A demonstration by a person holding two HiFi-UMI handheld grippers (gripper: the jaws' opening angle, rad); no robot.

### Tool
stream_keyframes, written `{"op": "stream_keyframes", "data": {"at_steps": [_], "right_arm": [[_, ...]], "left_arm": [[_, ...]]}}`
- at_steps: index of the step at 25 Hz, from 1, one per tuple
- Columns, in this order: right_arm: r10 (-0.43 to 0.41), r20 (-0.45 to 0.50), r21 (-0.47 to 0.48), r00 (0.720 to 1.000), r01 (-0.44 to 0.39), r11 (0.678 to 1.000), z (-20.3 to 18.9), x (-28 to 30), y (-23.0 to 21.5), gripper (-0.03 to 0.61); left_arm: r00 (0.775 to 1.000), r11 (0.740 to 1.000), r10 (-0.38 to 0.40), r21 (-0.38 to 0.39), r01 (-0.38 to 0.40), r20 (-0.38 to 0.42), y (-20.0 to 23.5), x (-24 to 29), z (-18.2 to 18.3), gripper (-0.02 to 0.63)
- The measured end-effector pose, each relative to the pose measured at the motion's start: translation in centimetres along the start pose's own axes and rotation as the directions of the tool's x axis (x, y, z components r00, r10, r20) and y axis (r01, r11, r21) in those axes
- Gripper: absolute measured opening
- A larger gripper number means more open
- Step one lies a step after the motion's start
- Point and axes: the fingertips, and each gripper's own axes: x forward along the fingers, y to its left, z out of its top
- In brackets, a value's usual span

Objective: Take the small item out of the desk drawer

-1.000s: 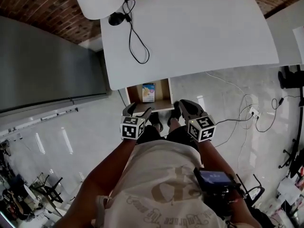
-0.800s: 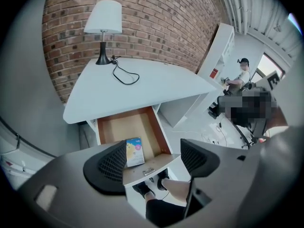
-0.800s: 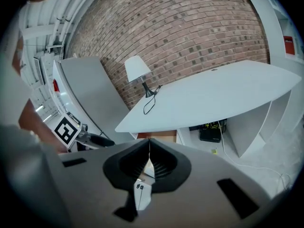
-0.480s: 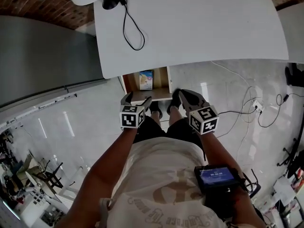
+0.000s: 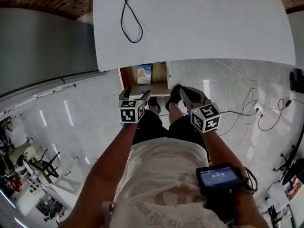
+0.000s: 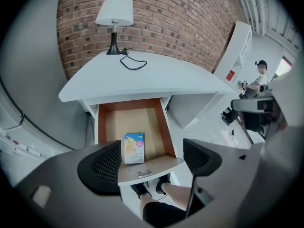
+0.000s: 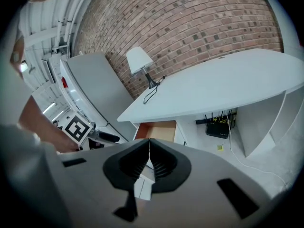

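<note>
The desk drawer point(image 5: 162, 76) stands pulled out under the white desk point(image 5: 199, 23). Inside it lies a small blue and yellow box point(image 5: 145, 73), flat on the wooden bottom. My left gripper point(image 5: 136, 94) hovers just in front of the drawer front, open, and its jaws have just been opening with nothing between them. In the left gripper view the box point(image 6: 134, 147) lies beyond the left gripper point(image 6: 149, 161), behind the drawer front point(image 6: 147, 170). My right gripper point(image 5: 183, 91) hangs beside it to the right, shut and empty. The right gripper point(image 7: 148, 161) points toward the drawer point(image 7: 156, 129).
A white lamp point(image 6: 115, 11) and its black cable point(image 5: 128, 13) sit on the desk's back left. A grey cabinet point(image 5: 42, 46) stands left of the desk. Cables and a power strip point(image 5: 254, 110) lie on the floor to the right. The person's feet point(image 6: 152, 189) are under the drawer front.
Both grippers have sunk a little in front of the drawer. The left jaws stand wider than before. The box has not moved in the drawer.
</note>
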Motion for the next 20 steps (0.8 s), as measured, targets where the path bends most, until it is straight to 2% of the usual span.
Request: {"op": "stream_keyframes", "data": {"at_steps": [6, 14, 20], "right_arm": [[0.027, -0.039, -0.01, 0.999, -0.028, 1.0, -1.2, 0.6, -0.7, 0.006], [0.074, -0.068, -0.024, 0.995, -0.075, 0.997, -1.9, 2.6, -0.5, 0.006], [0.095, -0.092, -0.021, 0.991, -0.097, 0.995, -3.3, 3.9, -0.5, 0.006]], "left_arm": [[0.999, 0.999, 0.036, -0.022, -0.036, -0.008, 0.8, 0.7, -0.1, 0.385], [0.998, 0.995, 0.049, -0.086, -0.052, -0.038, 1.5, 2.7, -2.5, 0.387], [0.995, 0.996, 0.049, -0.072, -0.056, -0.089, 1.9, 4.5, -4.7, 0.387]]}}
